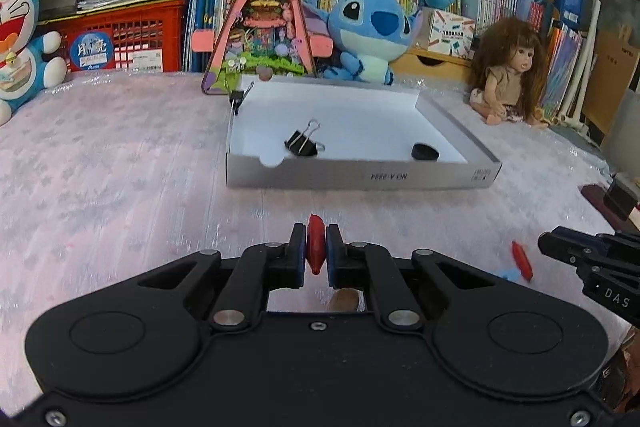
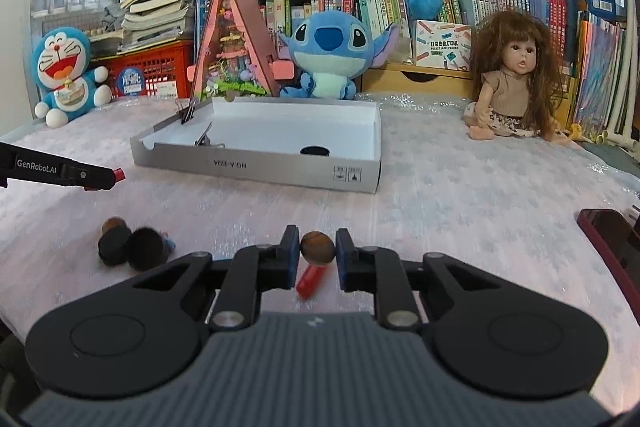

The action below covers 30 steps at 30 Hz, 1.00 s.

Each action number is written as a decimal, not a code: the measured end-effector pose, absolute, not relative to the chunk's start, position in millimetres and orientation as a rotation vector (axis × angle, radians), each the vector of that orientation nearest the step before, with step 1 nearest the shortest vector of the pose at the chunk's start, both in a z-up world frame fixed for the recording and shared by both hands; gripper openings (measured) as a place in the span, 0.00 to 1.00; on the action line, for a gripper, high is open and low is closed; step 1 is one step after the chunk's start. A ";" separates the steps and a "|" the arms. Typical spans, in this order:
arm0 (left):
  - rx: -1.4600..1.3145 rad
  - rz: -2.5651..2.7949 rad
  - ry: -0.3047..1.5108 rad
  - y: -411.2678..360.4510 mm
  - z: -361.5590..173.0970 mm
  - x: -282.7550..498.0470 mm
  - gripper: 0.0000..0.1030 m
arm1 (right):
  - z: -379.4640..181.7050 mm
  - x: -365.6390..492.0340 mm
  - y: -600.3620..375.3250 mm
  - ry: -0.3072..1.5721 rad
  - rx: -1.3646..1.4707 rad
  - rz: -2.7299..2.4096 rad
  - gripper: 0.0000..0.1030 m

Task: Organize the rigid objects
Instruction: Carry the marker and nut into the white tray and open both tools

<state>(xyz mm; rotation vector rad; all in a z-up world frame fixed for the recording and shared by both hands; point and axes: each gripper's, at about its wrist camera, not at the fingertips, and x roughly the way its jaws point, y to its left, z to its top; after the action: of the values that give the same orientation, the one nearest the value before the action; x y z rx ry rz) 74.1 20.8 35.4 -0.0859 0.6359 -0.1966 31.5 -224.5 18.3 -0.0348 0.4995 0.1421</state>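
Red piece (image 1: 315, 245) half-hidden between pads (image 1: 298, 251)

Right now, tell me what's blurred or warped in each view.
Left wrist view: fisheye bends the white box rim; the loose red piece beside the right gripper is smeared. Right wrist view: the black discs look soft; windows glare.

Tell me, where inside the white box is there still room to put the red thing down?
The white box is bare in the middle, between the binder clip and the black disc, and along the back wall. Its front edge is more crowded. The left hand-held gripper holds the red piece just before it.
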 end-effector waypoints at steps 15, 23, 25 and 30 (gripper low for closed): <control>-0.135 -0.160 0.594 26.3 69.0 174.9 0.09 | 52.2 134.4 -238.9 0.539 0.078 0.152 0.23; -0.336 -0.139 0.701 31.4 44.9 260.0 0.09 | 51.5 227.6 -233.2 0.658 0.184 0.194 0.23; -0.351 -0.108 0.708 30.7 38.1 275.6 0.09 | 44.7 245.9 -231.1 0.706 0.213 0.195 0.23; -0.295 -0.076 0.737 20.1 23.5 300.7 0.09 | 25.6 270.7 -230.2 0.782 0.276 0.186 0.23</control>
<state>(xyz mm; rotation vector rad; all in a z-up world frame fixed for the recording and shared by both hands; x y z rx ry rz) 300.7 20.1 23.5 -0.2954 0.7372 -0.0759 270.7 -230.2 25.6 0.2757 0.7821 0.1855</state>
